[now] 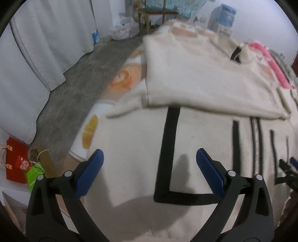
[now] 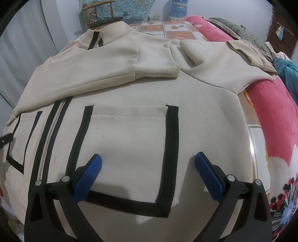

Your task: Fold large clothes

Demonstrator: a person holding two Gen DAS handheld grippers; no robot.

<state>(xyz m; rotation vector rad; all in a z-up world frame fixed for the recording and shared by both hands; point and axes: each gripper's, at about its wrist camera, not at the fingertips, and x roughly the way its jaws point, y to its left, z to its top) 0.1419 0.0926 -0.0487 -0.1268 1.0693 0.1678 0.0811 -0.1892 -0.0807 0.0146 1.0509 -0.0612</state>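
A cream zip jacket [image 2: 130, 89] with black pocket trim lies face up on a bed, collar [image 2: 104, 35] at the far end. Both sleeves are folded across its chest; the left sleeve's cuff [image 2: 156, 68] rests near the middle. In the left wrist view the same jacket [image 1: 195, 74] fills the frame, the folded sleeve lying across it. My left gripper [image 1: 149, 158] hovers open over the left pocket's black trim [image 1: 167, 149]. My right gripper [image 2: 149, 160] is open above the right pocket [image 2: 128, 141]. Neither holds anything. The zipper [image 2: 50, 134] runs between the pockets.
A pink flowered blanket [image 2: 275, 119] lies along the bed's right side. The orange-patterned sheet [image 1: 123, 78] shows at the left edge, with grey floor [image 1: 83, 74] beyond. White curtains [image 1: 46, 37], red and green bags [image 1: 18, 162] and a wooden chair [image 1: 156, 14] stand around.
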